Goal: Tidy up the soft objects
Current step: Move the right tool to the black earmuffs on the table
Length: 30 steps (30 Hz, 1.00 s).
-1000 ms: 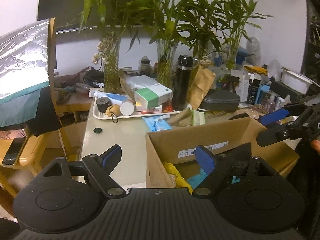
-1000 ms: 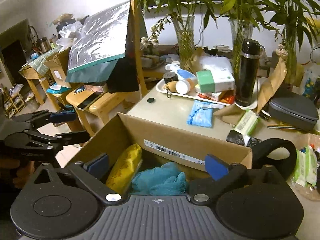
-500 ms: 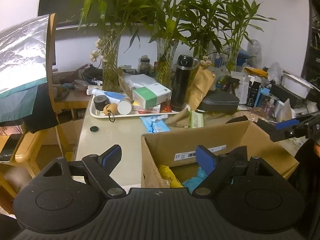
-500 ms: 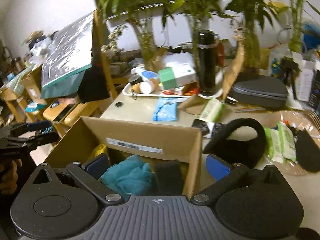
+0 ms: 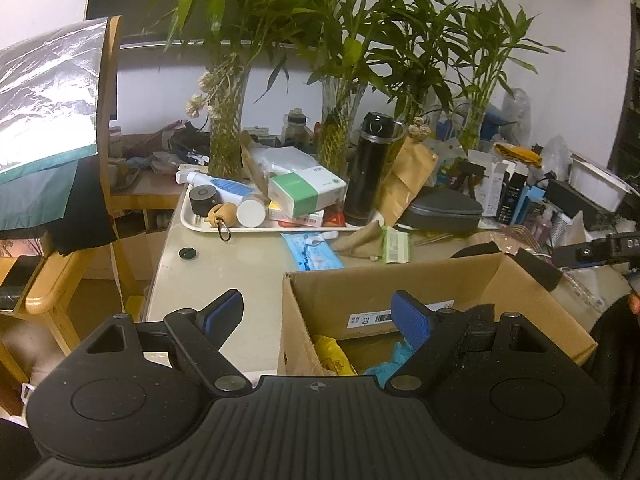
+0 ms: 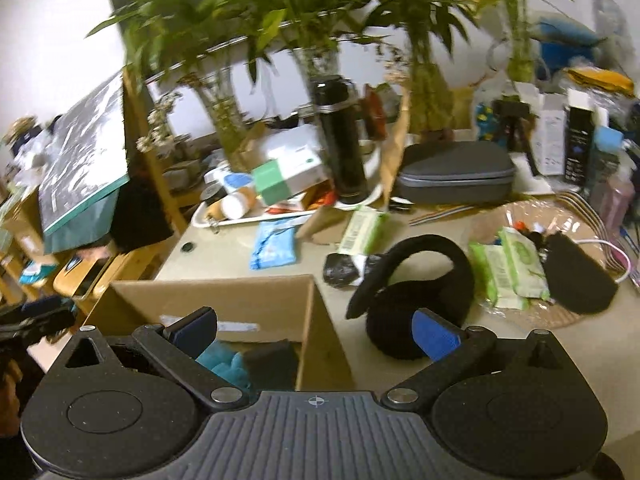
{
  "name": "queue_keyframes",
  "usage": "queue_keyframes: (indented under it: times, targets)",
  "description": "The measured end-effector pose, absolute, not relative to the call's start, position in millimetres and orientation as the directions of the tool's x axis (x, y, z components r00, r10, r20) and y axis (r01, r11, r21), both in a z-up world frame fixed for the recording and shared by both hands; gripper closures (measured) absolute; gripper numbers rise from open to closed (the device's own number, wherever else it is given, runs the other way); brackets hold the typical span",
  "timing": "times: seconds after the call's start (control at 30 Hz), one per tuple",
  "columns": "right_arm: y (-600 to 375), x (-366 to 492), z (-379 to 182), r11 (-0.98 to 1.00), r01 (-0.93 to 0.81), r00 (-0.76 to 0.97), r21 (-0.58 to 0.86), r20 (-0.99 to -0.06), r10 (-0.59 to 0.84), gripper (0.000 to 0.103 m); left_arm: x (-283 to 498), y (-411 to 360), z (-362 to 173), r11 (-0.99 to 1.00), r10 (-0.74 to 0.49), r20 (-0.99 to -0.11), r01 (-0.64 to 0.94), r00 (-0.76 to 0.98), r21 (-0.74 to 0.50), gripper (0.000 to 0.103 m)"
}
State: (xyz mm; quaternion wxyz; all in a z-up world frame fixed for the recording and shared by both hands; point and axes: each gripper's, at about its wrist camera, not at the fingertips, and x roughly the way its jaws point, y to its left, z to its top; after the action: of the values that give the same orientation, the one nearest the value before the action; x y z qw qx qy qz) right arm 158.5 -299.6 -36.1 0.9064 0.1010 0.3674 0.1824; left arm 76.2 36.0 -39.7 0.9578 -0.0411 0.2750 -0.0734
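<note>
as it lies, earmuffs [image 6: 416, 300] arch upward

Each gripper, left [image 5: 318, 314] and right [image 6: 316, 330], has a black ribbed body, 2 blue-padded fingers [image 5: 410, 322] and silver pivot screws.

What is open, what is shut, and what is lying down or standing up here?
Cardboard box: open on top, soft things inside.
Black earmuffs: lying on the table beside the box.
Black flask: upright, lid on.
Grey zip case: shut.
Left hand-held gripper: open, empty.
Right hand-held gripper: open, empty.
</note>
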Motion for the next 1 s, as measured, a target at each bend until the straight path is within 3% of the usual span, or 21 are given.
queue_keyframes:
  times: [0.4,0.67,0.83,1.0]
  targets:
    - [-302,177,-44,0.958,-0.218,0.76,0.188,-0.582,0.288,0.0,80,38,-41,0.987,-0.145,-0.529,0.089,0.836,-0.13,0.021]
    - [-317,205,-62,0.969,-0.164,0.749,0.185,-0.616,0.244,0.0,86,41,-43,0.984,-0.149,-0.55,0.067,0.822,-0.166,0.021]
    - [-325,215,-75,0.979,-0.17,0.764,0.111,-0.613,0.202,0.0,91,40,-45,0.982,-0.158,-0.567,0.067,0.808,-0.178,0.022]
    - [-337,231,-99,0.972,-0.177,0.724,0.152,-0.649,0.233,0.0,94,40,-47,0.979,-0.169,-0.578,0.068,0.798,-0.192,0.021]
